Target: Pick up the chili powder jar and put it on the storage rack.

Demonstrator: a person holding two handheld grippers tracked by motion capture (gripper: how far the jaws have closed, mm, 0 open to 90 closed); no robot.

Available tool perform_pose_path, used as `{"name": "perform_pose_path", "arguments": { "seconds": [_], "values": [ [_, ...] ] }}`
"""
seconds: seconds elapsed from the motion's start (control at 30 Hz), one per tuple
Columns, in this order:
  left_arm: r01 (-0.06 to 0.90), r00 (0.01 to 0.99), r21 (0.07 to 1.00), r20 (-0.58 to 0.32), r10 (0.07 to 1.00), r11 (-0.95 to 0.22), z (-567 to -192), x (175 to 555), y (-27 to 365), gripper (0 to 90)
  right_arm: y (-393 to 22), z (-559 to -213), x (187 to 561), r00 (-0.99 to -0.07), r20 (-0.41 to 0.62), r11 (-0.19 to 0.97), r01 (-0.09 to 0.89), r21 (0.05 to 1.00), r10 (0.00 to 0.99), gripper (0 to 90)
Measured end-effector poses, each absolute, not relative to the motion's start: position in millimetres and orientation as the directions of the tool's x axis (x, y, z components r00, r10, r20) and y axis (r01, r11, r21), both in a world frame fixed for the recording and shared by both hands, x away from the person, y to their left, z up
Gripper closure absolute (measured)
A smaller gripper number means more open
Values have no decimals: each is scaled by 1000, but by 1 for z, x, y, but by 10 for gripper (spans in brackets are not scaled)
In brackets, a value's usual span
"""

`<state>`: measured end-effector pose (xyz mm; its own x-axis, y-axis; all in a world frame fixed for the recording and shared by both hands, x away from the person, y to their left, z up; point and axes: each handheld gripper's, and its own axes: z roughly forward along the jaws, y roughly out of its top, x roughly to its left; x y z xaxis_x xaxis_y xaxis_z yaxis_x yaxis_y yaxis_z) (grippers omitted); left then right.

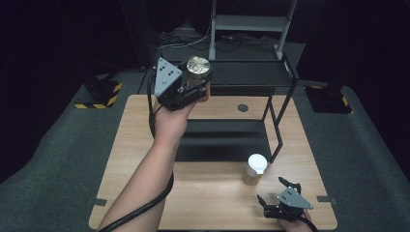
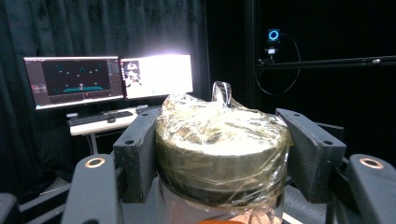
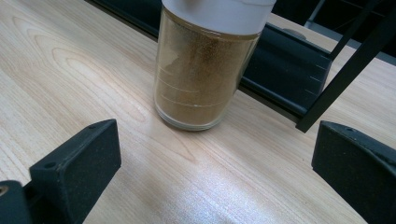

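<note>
Jar (image 1: 198,72) wrapped in shiny plastic sits squeezed tight in the left tool (image 1: 186,89), up by the black shelf (image 1: 251,72). Right tool (image 1: 279,193) rests wide apart near the white-lid jar (image 1: 255,169).

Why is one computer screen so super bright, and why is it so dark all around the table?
In the left gripper view, the right monitor glares to white, washing out its picture, while the plastic wrap on the jar held in the left gripper glints; in the high view, only the table is lit and black curtains swallow the rest; in the right gripper view, a soft sheen lies on the wood.
</note>
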<state>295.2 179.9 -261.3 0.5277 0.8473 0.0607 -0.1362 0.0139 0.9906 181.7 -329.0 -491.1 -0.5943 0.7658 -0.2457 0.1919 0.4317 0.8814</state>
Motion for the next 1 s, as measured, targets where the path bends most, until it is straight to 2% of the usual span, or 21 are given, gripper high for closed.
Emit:
{"name": "perform_pose_path", "arguments": {
  "seconds": [0.7, 1.0],
  "values": [
    [-112, 485, 994, 55, 873, -1, -248, 325, 167, 343, -330, -492, 181, -591, -242, 423, 187, 887, 769, 1],
    [-103, 457, 994, 11, 889, 41, -252, 339, 164, 343, -332, -493, 180, -591, -236, 415, 187, 890, 772, 1]
  ]
}}
